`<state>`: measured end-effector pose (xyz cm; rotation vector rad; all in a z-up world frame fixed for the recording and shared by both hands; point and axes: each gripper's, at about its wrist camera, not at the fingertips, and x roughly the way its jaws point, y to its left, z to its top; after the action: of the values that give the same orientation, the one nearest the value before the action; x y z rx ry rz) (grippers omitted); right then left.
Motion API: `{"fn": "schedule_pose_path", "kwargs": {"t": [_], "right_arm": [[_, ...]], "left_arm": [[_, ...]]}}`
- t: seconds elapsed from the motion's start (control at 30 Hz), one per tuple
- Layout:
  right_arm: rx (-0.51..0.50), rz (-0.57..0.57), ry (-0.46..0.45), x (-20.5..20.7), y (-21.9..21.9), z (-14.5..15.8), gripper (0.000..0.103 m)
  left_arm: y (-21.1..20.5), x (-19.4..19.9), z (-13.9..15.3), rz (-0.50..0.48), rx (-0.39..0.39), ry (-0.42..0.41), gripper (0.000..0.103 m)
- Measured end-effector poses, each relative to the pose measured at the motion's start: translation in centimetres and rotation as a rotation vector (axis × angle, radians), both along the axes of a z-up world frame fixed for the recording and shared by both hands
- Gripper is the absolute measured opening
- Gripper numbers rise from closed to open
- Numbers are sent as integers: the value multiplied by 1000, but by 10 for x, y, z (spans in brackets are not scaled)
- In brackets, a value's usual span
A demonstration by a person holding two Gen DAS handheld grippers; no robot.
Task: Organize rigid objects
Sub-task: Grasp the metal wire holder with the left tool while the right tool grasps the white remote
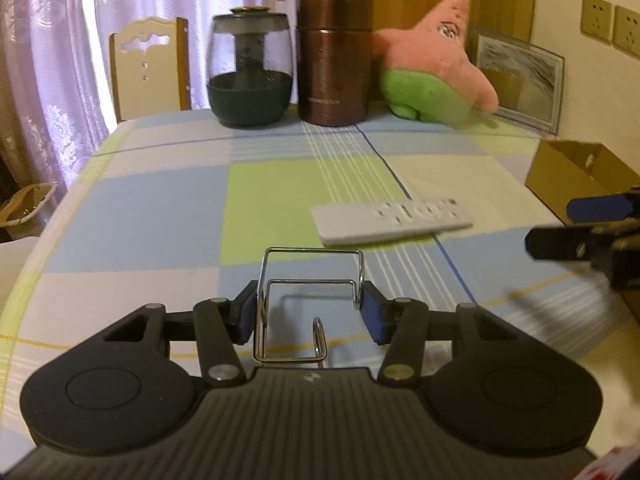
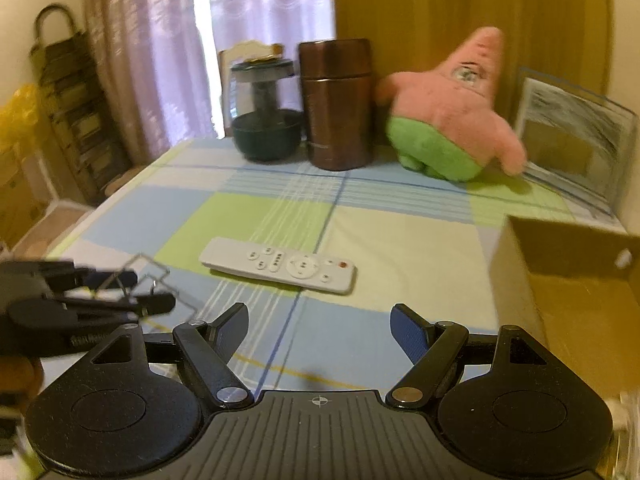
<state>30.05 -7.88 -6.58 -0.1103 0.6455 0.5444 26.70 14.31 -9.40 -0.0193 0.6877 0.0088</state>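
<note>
The wire rack is a springy, thin-framed thing, and the left tongs are pinching it only across two slim rods. It could be twisting or slipping out between the blue pads if the hand is tilting or swinging quickly, since so little metal is meeting the pads. Its lower loop is hanging close to the surface, so it could be snagging the checked cloth while travelling. The remote is lying just ahead and to the right, on the way toward the box, and a low carry could be knocking it. The right tongs are hovering near the same stretch of cloth, so the two tools could be crowding each other.

The left tongs are partly closed, their pads pressing on either side of the rack, which is standing upright between them just above the surface's near edge. The right tongs are standing wide apart and gripping nothing, with only bare cloth between the fingers; the remote is lying beyond them, untouched. The box is sitting open at the surface's right edge.
</note>
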Motion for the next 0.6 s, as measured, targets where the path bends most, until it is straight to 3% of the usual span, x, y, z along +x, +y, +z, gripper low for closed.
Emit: {"fn": "schedule_pose_path", "kwargs": {"t": [0.6], "right_arm": [[-268,468,-110,65,80,-26,75]], "left_arm": [[42,21,8,75,-53,-11,47]]}}
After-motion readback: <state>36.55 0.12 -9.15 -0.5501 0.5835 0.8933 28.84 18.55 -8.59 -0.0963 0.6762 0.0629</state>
